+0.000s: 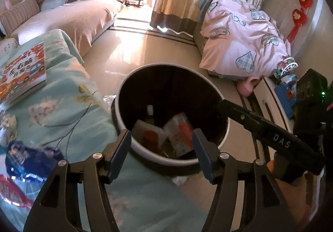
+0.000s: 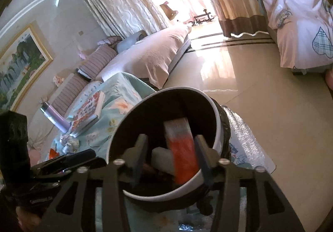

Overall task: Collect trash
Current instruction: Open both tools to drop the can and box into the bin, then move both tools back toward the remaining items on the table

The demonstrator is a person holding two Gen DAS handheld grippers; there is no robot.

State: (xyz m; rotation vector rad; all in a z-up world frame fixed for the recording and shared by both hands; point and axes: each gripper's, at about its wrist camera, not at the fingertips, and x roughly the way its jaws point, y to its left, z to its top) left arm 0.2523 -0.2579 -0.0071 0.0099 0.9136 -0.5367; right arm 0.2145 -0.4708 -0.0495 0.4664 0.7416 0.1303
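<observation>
Fingers (image 2: 200,153) apart; flask (image 2: 54,116) right-view only.

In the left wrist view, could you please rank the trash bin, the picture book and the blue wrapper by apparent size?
1. trash bin, clearly largest.
2. picture book and blue wrapper look about alike; the wrapper is blurred and nearer the camera, so I won't rank them.

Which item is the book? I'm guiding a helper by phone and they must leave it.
Start at the table under the pale blue floral cloth, left of the round bin. The book lies flat on it, the only flat rectangular thing there, with a red-and-orange cartoon cover showing cars.
</observation>
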